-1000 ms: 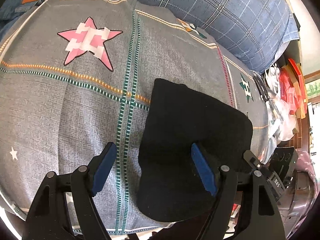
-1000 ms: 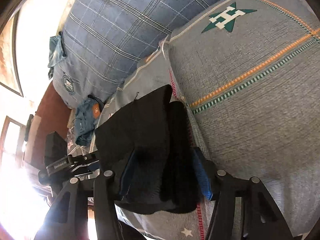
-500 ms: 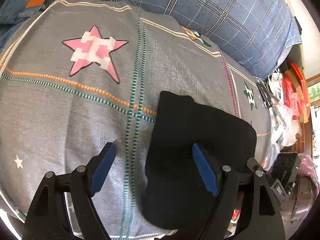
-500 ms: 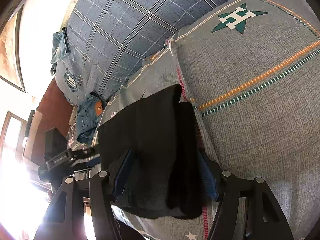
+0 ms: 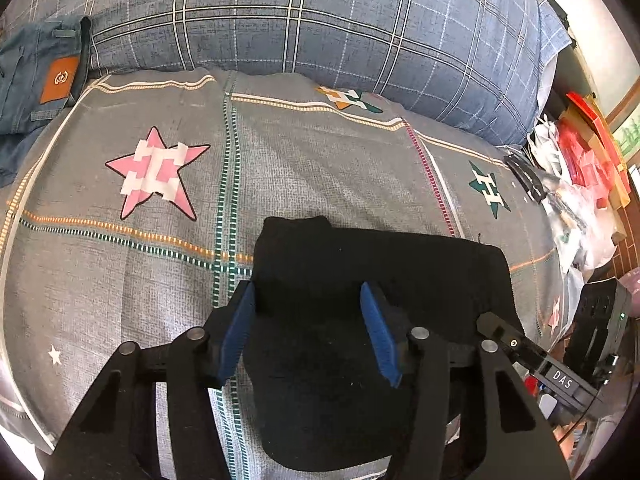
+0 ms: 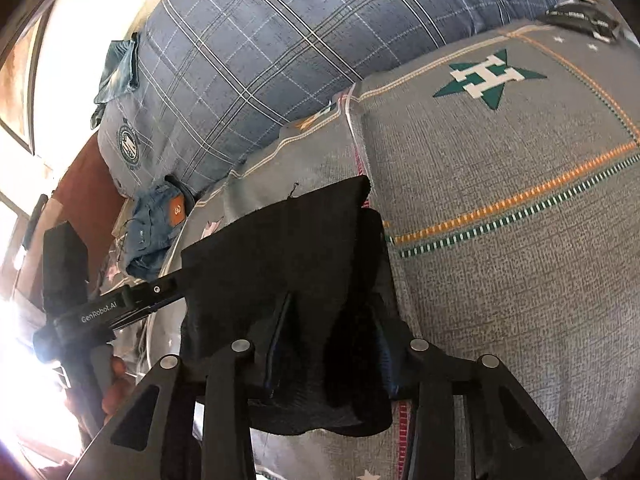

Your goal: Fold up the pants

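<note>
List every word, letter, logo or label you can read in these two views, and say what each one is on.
"DAS": white letters on the right gripper's black body, left wrist view.
"GenRobot.AI": on the left gripper's black body, right wrist view.
"H": white letter in the green star on the grey bedspread.
Round crest on the blue plaid pillow: too small.
Emblem on the jeans' leather patch: unreadable.

On the bed, the black pants run under the left tool and off the lower picture edge in the left wrist view, so their near edge is hidden there. In the right wrist view the right tool has its blue pads sunk in dark cloth folds, so whether they press cannot be told. The jeans at the bed's far left corner are cut off by the frame, and the window side is washed out by glare.
</note>
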Demonstrator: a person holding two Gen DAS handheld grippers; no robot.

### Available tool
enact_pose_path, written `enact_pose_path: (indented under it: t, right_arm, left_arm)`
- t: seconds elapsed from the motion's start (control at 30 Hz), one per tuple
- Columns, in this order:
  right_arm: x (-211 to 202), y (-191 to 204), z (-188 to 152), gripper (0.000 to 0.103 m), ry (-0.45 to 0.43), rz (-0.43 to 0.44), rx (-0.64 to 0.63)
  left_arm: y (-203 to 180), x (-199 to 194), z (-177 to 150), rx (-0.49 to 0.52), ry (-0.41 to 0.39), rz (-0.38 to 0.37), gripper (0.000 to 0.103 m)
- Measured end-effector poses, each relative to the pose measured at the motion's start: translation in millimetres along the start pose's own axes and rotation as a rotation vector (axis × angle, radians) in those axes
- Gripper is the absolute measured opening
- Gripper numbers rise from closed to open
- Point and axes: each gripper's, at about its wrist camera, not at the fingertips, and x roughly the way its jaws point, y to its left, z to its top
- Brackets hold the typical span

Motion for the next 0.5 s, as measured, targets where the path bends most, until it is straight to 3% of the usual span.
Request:
enact_pose_path:
  t: [0.33,0.5]
  right_arm:
    - [0,7,4,0.045,0.038,-0.04,-0.021]
    - [-16,-8,21,0.046,-0.036,0.035,0.071]
  left_arm:
    - [4,-4,5,-0.012,0.022,-0.009,0.054]
    - [39,-10,19,-0.147,0.022,-0.06,0.062]
